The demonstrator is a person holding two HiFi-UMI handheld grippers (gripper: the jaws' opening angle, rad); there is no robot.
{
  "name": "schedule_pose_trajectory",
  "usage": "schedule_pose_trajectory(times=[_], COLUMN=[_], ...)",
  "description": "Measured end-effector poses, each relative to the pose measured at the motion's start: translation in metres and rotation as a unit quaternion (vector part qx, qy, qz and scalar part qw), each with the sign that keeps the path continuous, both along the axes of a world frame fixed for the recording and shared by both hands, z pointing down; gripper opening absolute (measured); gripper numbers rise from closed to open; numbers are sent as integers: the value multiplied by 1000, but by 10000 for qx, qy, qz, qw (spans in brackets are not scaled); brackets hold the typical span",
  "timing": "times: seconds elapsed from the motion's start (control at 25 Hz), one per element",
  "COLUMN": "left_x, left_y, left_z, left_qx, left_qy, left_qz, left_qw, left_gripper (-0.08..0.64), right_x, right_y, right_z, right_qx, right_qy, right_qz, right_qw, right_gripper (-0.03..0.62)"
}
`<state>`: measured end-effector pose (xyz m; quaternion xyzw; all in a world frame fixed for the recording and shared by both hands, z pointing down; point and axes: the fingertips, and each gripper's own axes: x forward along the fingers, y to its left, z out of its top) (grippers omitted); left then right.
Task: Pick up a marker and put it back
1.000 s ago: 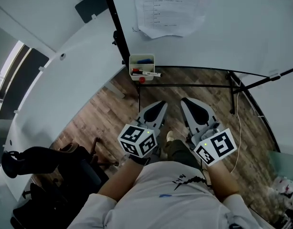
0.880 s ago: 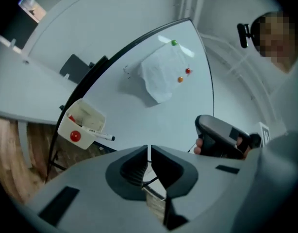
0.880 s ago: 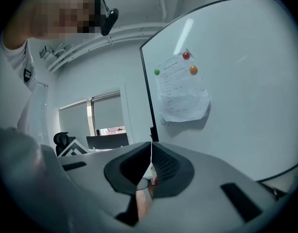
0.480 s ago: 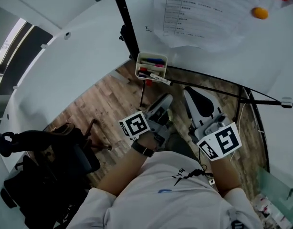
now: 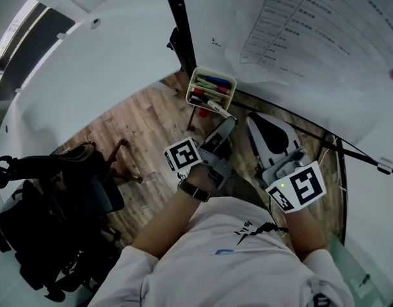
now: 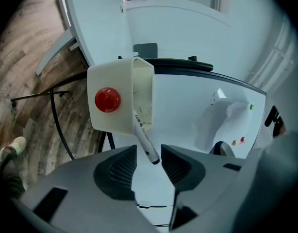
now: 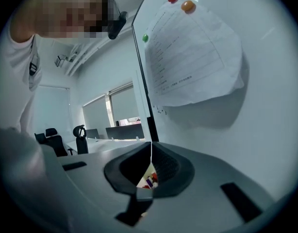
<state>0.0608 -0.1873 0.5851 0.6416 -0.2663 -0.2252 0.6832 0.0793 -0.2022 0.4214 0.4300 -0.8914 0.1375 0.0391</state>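
At the whiteboard (image 6: 188, 115): a white tray (image 6: 110, 123) hung on it, with coloured pens (image 5: 212, 82) inside.
Marker: one marker (image 6: 142, 132) stuck out of the tray; it had a white barrel with black print and a dark end outermost.
Long axis: it ran from the tray toward the left hand-held gripper (image 6: 149, 154), slightly slanted.
Left jaws: they were opening, with the dark end between them and the pads not pressing it.
Right hand-held gripper (image 7: 150, 154): it was clenched and empty, off to the side.
Judgement: the left hand was nearer, and closing there would likely catch the marker's end.
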Motion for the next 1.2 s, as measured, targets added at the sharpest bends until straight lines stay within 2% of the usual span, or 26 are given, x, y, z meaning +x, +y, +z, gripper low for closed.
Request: schedule_pose_trajectory(times=[0.4,0.52,0.6,0.76,1.08,1.2], left_x=[17,17,19,28,16,12], left_y=[-11,-11,-10,-6,11,18], left_z=[9,10,7,-18,-44,-63], left_qx=[-266,-323,-292,-279,317,301], left_qy=[347,426,449,835,260,414], left_qz=[81,61,105,173,701,763], left_qw=[9990,9986,9985,9960,9967,9958], left_gripper=[146,94,86,86,86,86], right_x=[7,10,12,12,-1,-6], right_y=[-17,-16,-15,-12,2,8], right_z=[7,7,7,6,-5,-14], right_qx=[-102,-94,-90,-53,79,173], right_qy=[38,44,43,56,15,-8], right_qz=[-67,-36,-8,44,151,215], right_qw=[9999,9999,9999,10000,9999,9996], right_gripper=[15,15,15,15,15,15])
